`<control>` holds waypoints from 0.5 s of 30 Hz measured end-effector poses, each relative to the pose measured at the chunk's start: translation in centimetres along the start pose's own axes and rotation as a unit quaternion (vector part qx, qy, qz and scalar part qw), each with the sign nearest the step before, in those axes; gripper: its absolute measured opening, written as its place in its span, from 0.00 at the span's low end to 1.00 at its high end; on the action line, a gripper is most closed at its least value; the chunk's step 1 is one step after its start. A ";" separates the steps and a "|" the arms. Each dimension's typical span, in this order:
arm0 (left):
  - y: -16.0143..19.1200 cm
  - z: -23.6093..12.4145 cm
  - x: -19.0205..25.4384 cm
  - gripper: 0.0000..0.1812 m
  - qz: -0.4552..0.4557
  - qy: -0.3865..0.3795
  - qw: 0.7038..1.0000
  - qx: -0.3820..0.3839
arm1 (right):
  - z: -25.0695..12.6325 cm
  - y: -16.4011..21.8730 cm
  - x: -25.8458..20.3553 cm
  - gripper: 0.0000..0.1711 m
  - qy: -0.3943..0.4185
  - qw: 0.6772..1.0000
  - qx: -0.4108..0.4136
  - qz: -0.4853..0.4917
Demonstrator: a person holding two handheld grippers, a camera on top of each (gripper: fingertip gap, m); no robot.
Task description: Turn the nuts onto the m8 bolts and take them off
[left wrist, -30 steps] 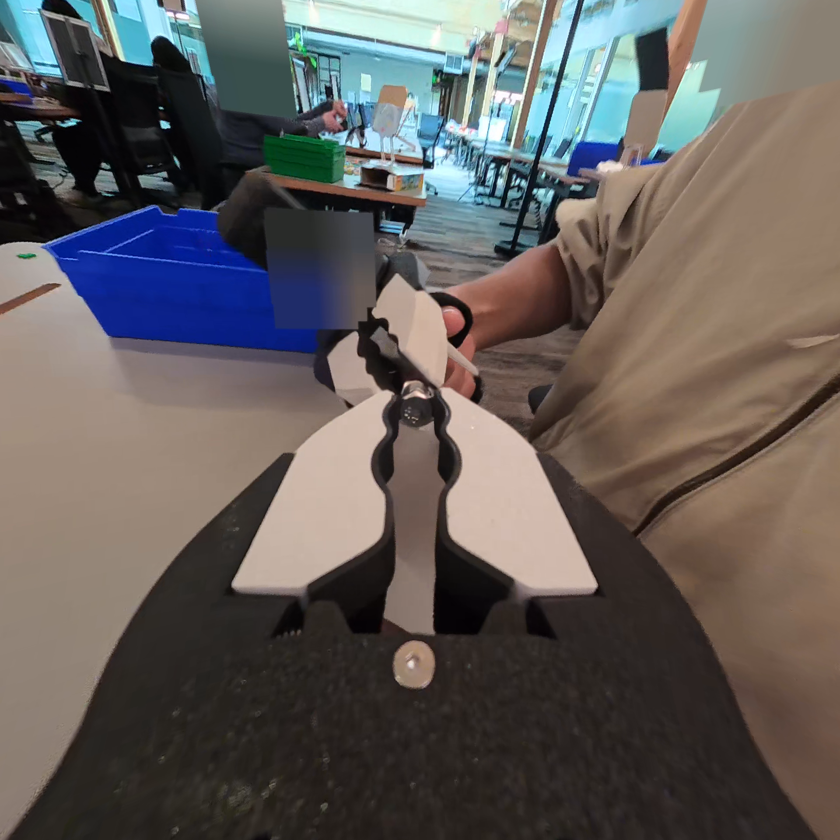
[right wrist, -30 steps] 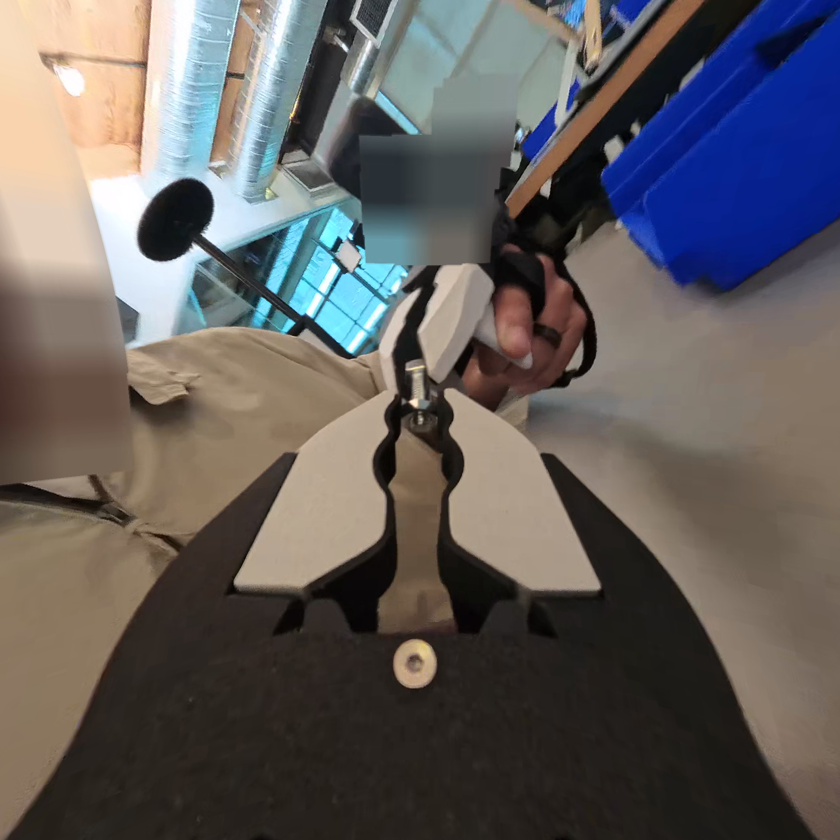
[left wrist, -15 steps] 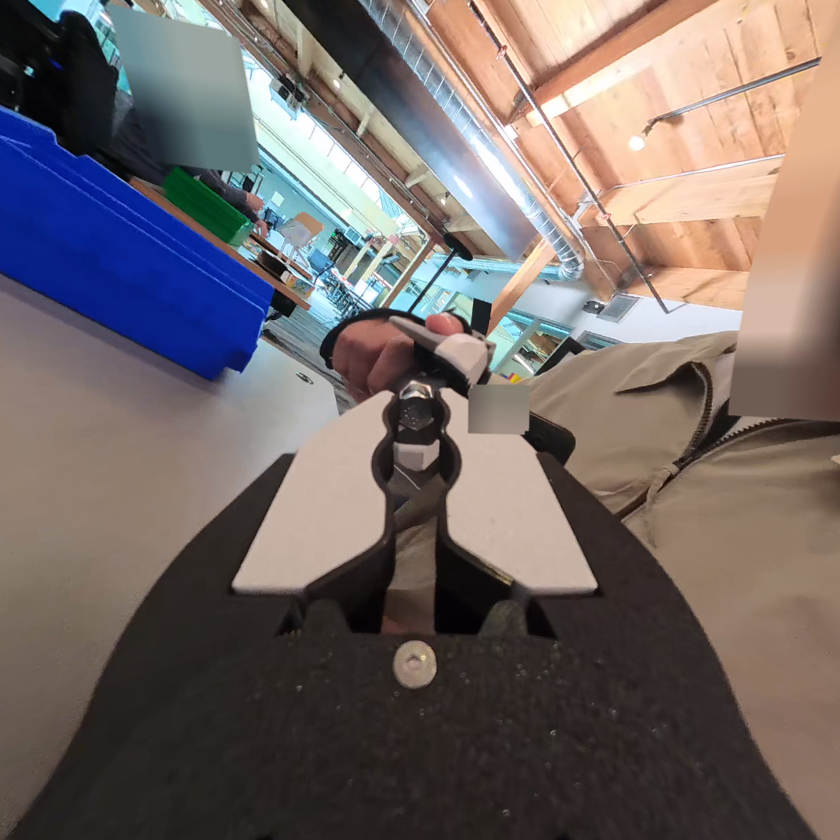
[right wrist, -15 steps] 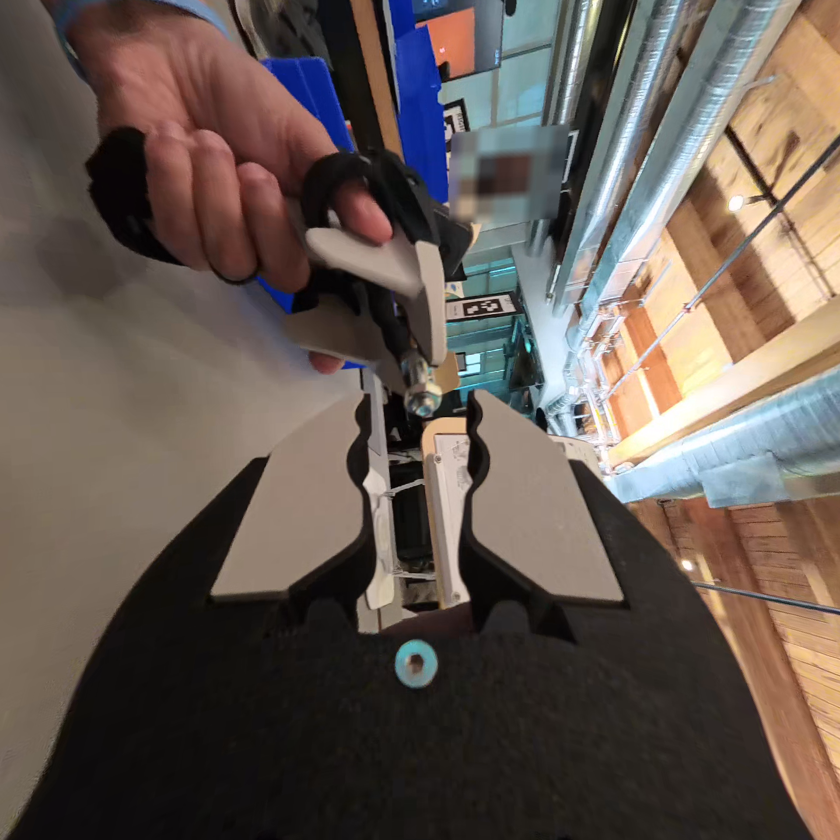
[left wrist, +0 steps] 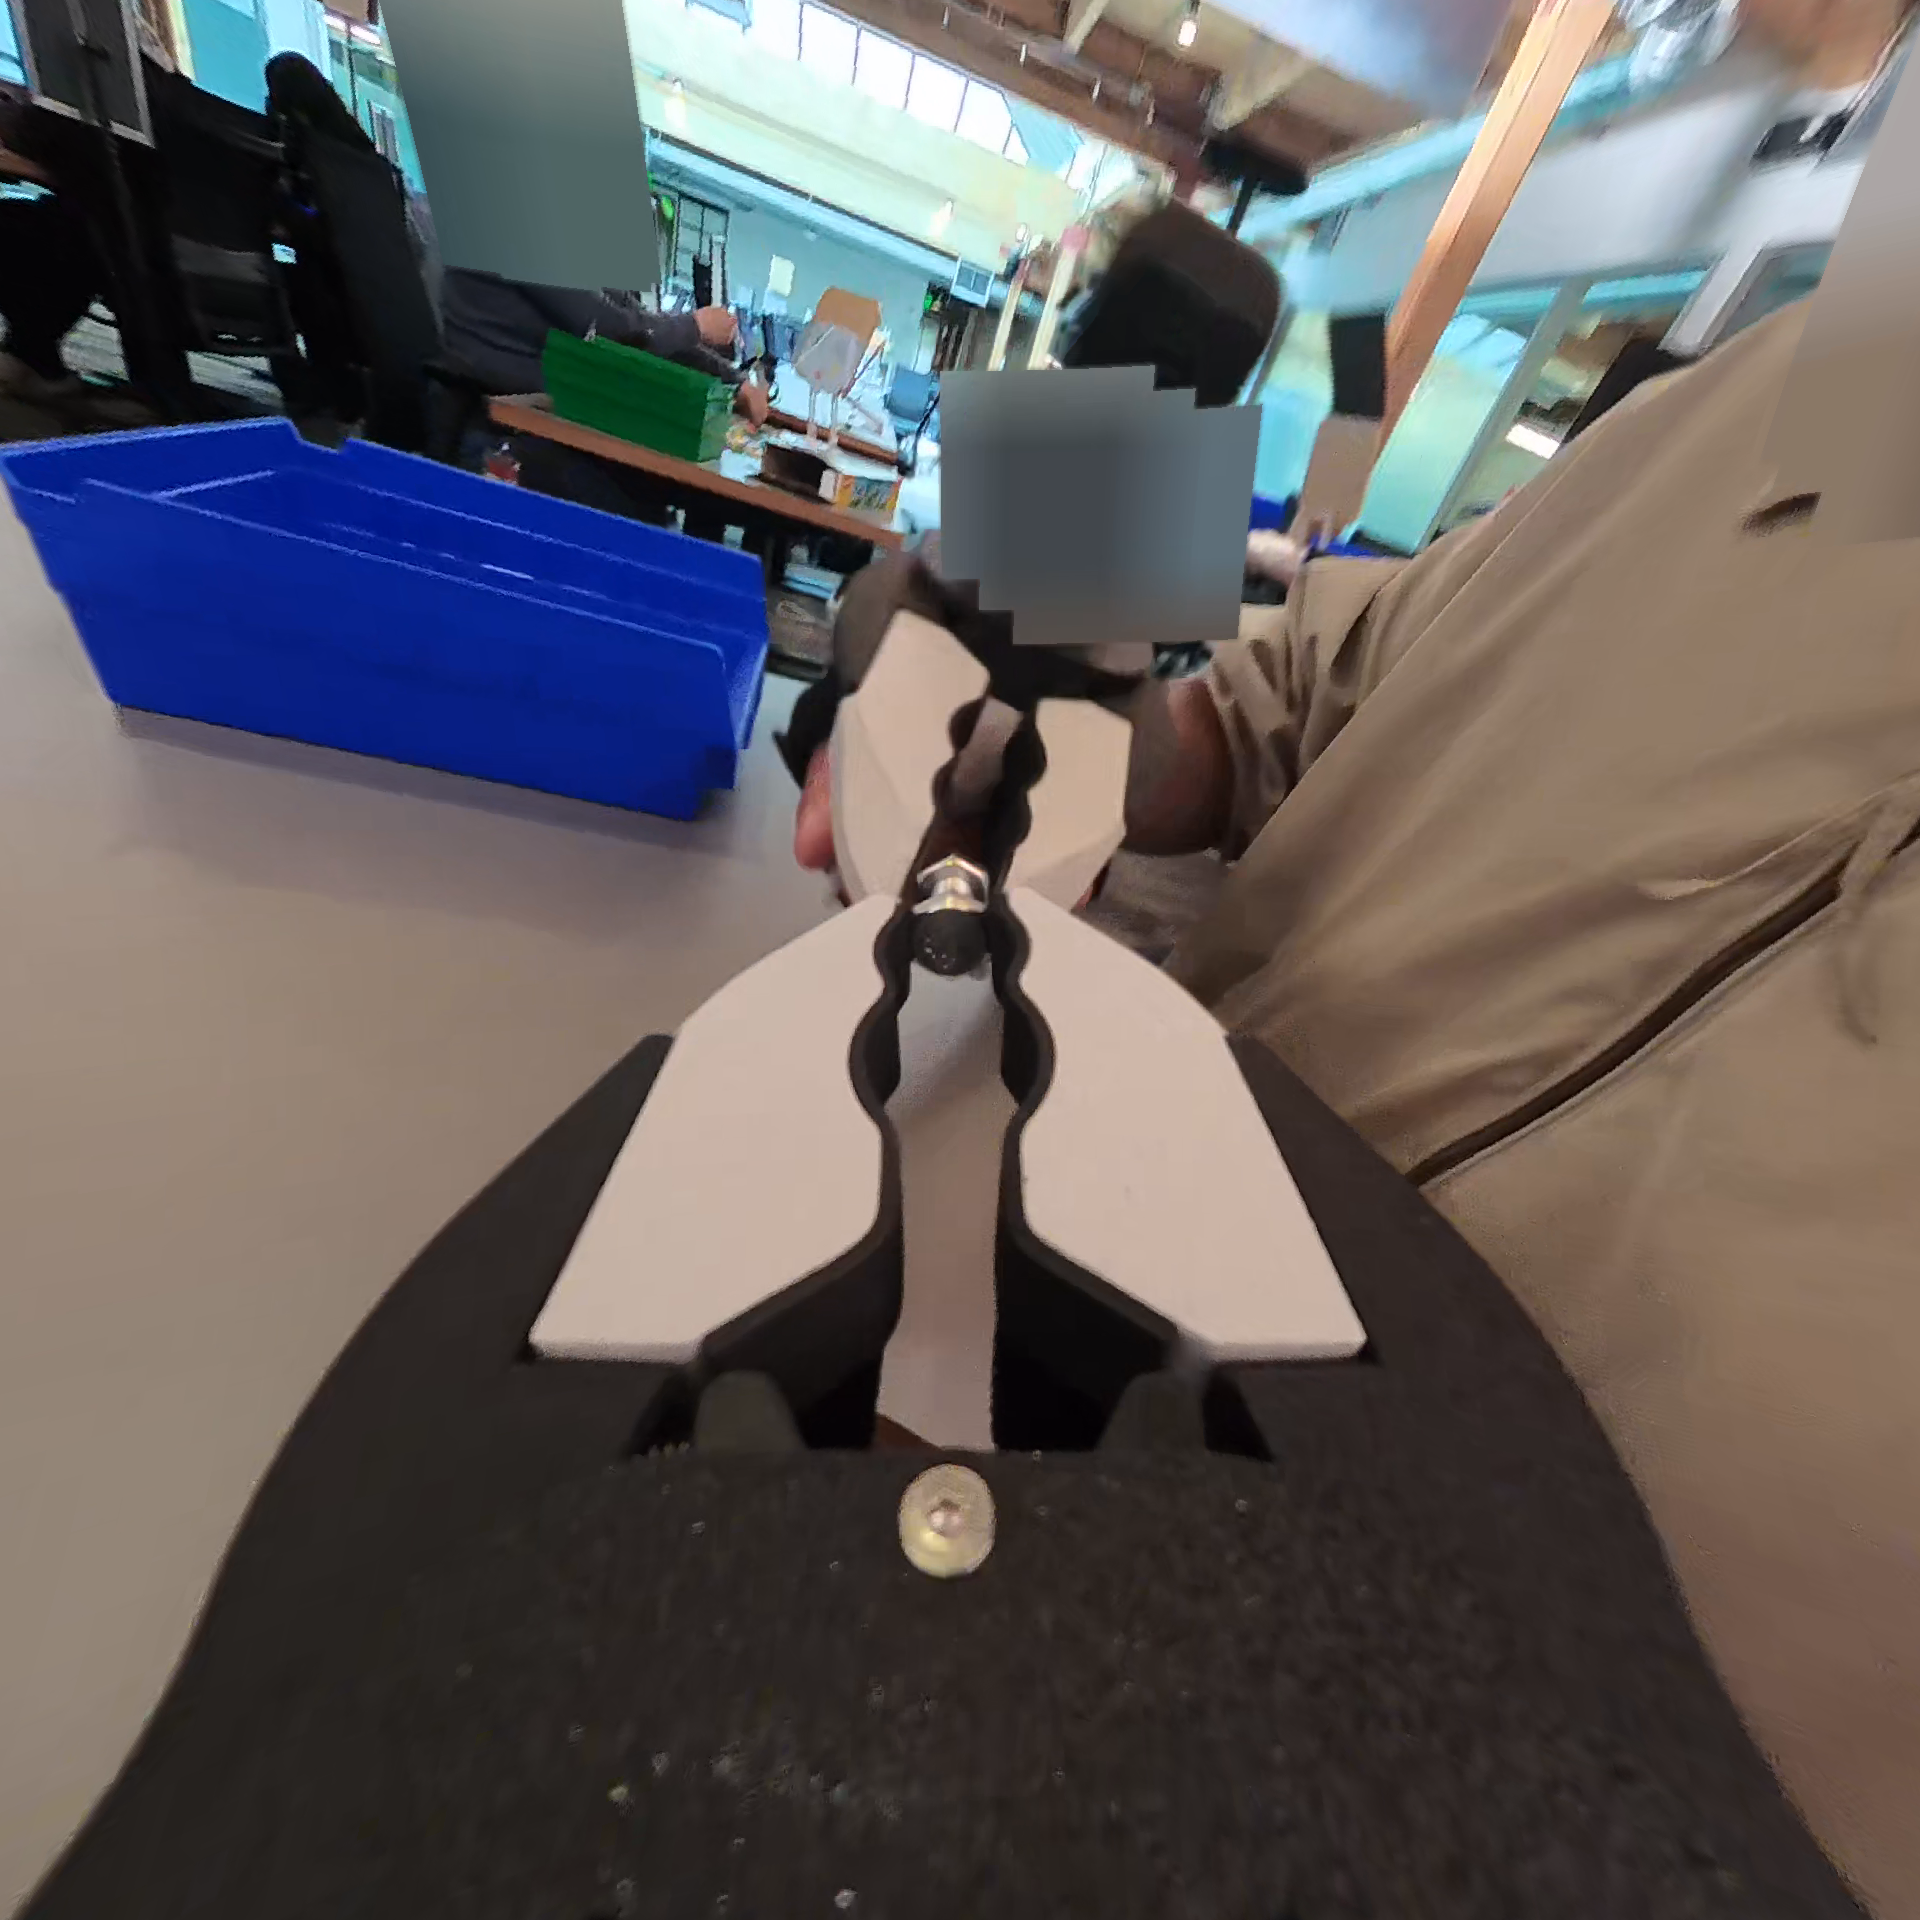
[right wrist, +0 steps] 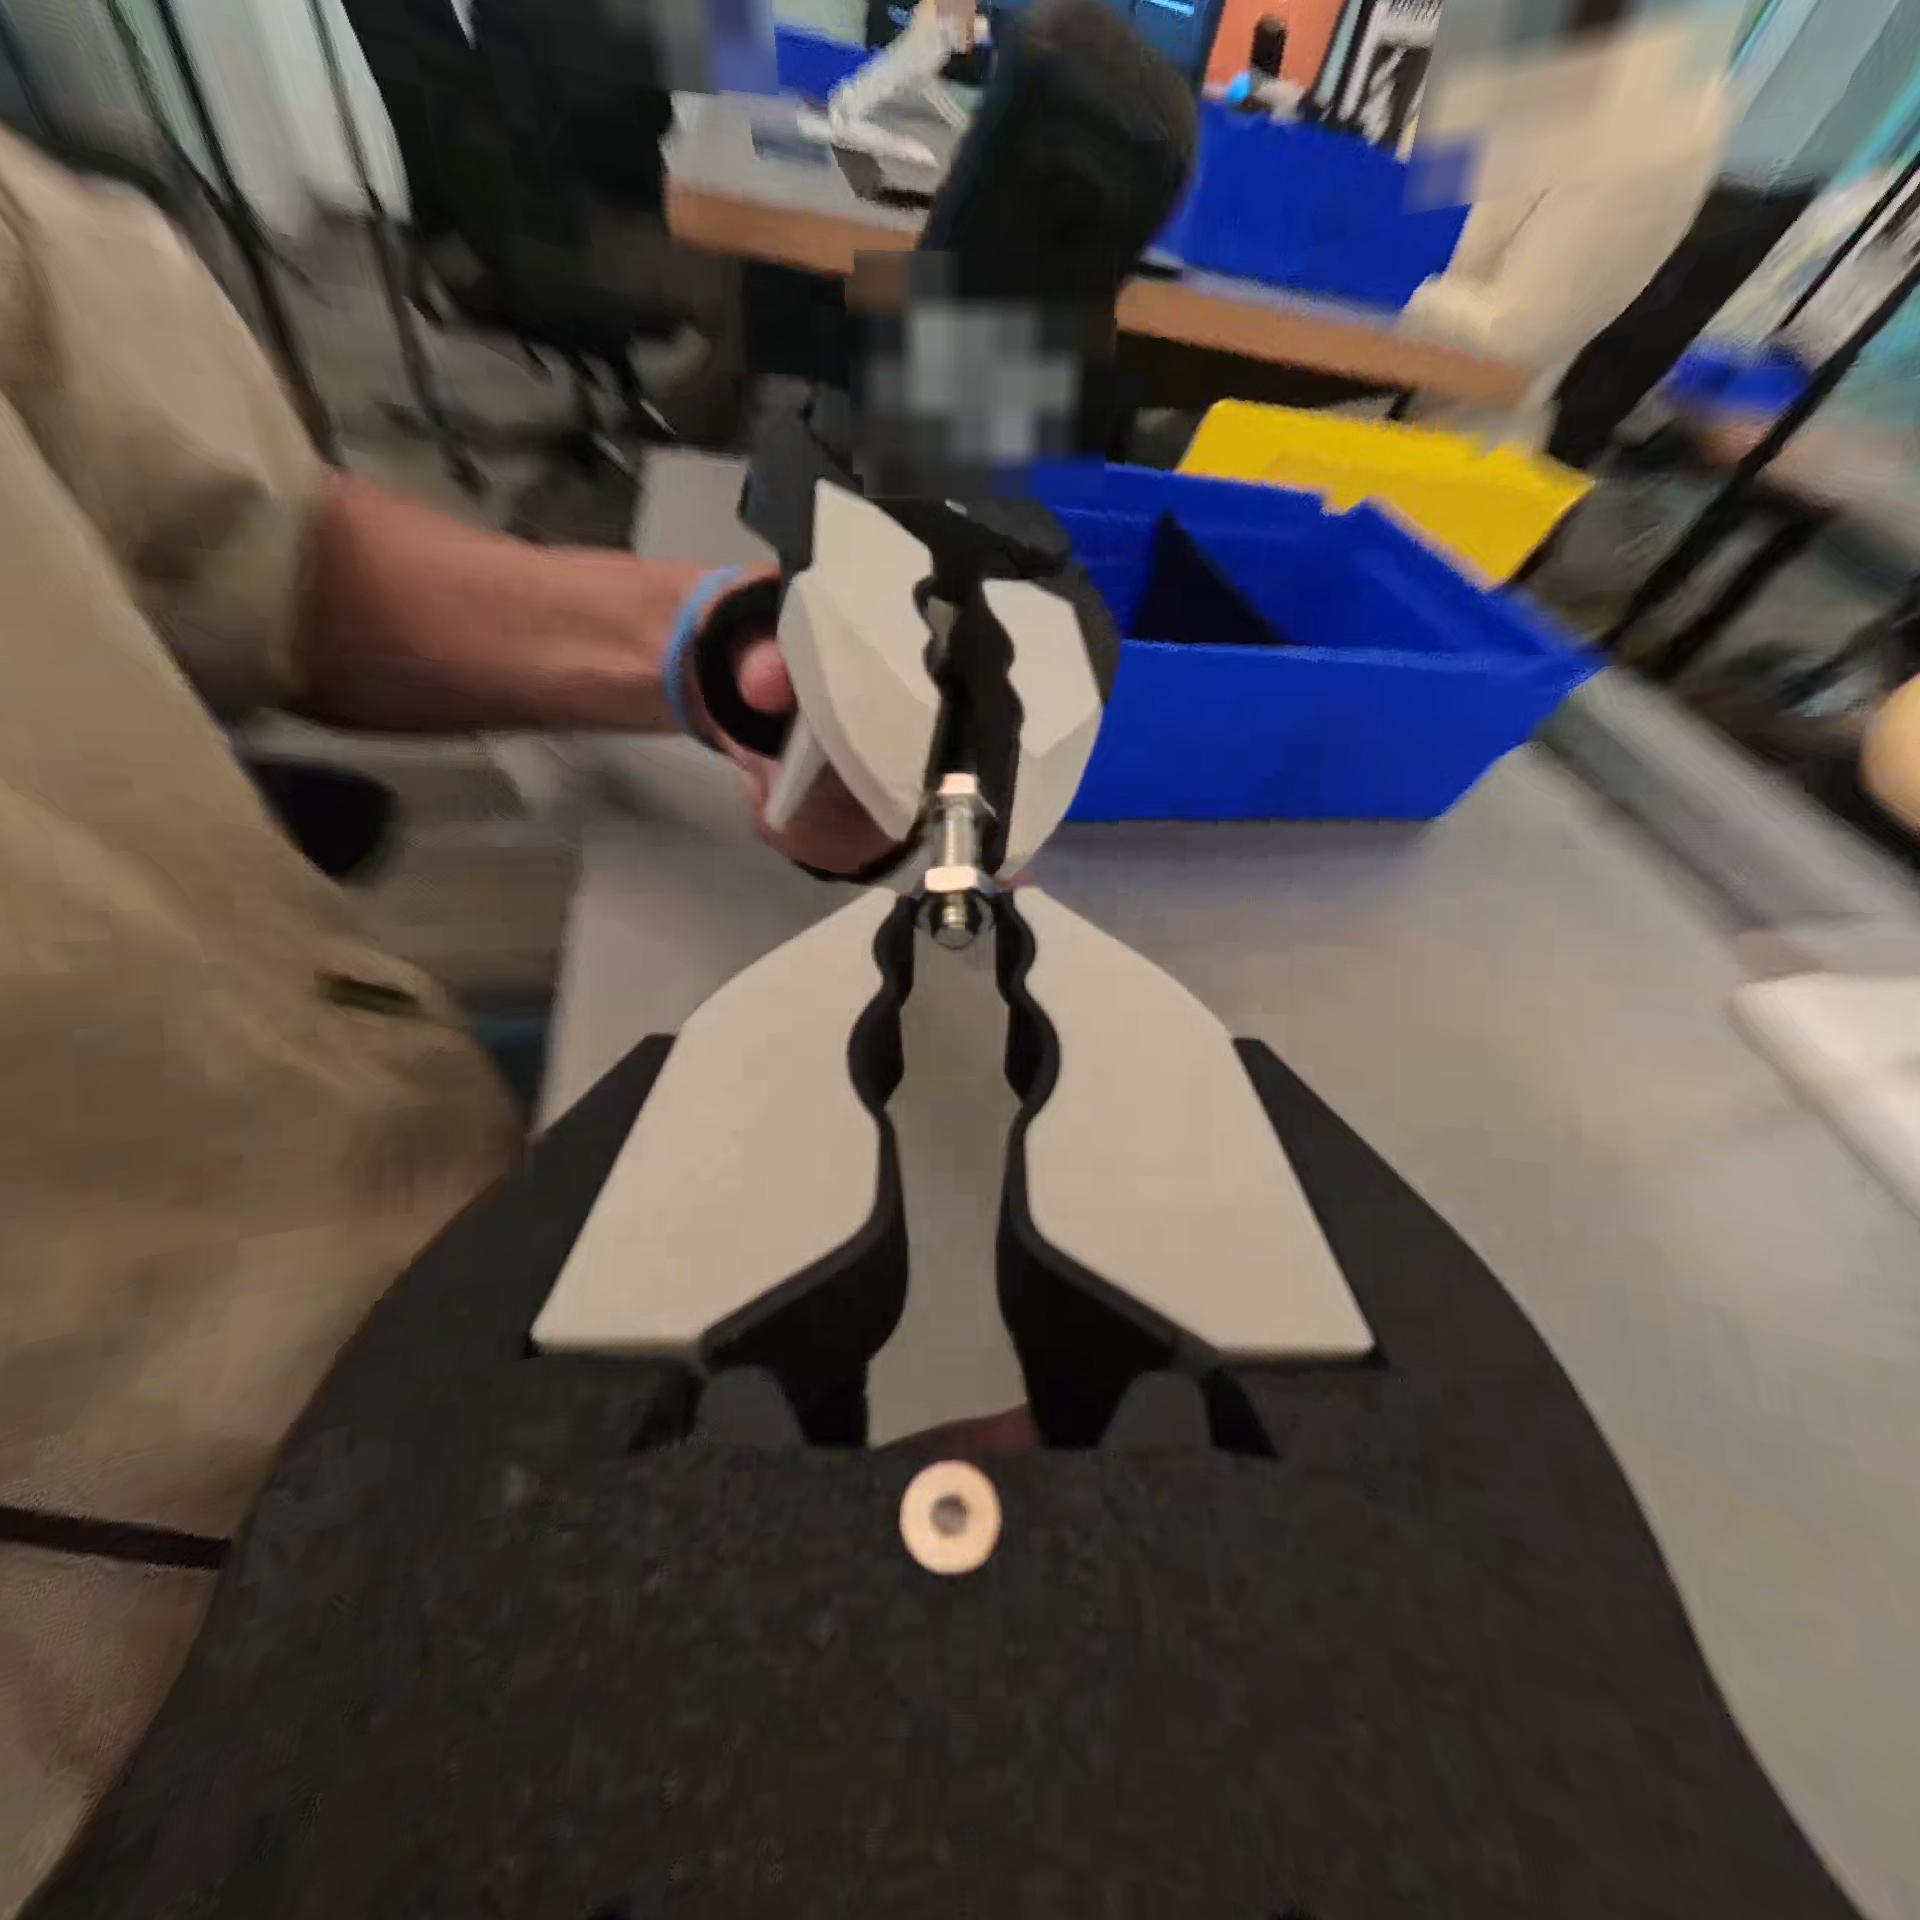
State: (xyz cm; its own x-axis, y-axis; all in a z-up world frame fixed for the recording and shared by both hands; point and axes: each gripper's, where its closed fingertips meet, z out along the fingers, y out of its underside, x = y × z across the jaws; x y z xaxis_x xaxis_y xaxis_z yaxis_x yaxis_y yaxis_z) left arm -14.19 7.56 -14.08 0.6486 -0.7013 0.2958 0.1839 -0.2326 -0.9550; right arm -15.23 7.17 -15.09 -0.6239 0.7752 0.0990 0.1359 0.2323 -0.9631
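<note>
A silver M8 bolt (right wrist: 954, 831) spans the gap between my two grippers, held above the grey table (left wrist: 312, 1039). My left gripper (left wrist: 948, 940) is shut on the bolt's head end, which looks dark between its white fingers (left wrist: 769, 1122). A hex nut (right wrist: 956, 881) sits on the thread near the bolt's free end. It also shows in the left wrist view (left wrist: 961, 881). My right gripper (right wrist: 954, 920) is closed around the nut and the bolt's tip. The two grippers face each other tip to tip. The left gripper also shows in the right wrist view (right wrist: 961, 800).
A blue bin (left wrist: 416, 623) stands on the table to the left. Another blue bin (right wrist: 1299, 707) with a yellow bin (right wrist: 1382, 468) behind it stands at the right. The person's beige jacket (left wrist: 1558, 831) is close by. A white object (right wrist: 1849, 1060) lies at the right edge. Less than 4 cm separates the two grippers' tips.
Half a second ago my right gripper was open and off the bolt. It is now closed on the nut end again. Both grippers have swung back level, still tip to tip.
</note>
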 end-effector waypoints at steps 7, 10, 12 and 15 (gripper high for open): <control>-0.1 0.7 0.0 0.08 0.076 -0.041 0.995 -0.049 | -0.9 -0.5 -1.2 0.09 -0.252 0.850 0.085 0.455; -0.1 0.8 0.2 0.08 0.063 -0.032 0.997 -0.039 | -1.2 -0.5 -1.2 0.09 -0.249 0.867 0.096 0.420; -0.5 0.6 0.0 0.08 0.036 -0.026 0.999 -0.015 | -0.8 0.6 -1.3 0.18 -0.188 0.932 0.058 0.304; -1.2 0.1 -0.1 0.08 -0.023 0.003 0.999 0.029 | -0.7 1.8 0.3 0.27 -0.017 0.999 -0.003 0.028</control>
State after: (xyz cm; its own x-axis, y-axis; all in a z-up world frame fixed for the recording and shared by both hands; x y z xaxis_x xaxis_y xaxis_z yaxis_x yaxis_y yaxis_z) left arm -14.41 7.91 -12.99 0.6339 -0.6952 0.3389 0.2560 -0.2248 -0.9402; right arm -14.61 8.21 -16.59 -0.6413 0.7664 0.0360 0.1753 0.1921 -0.9656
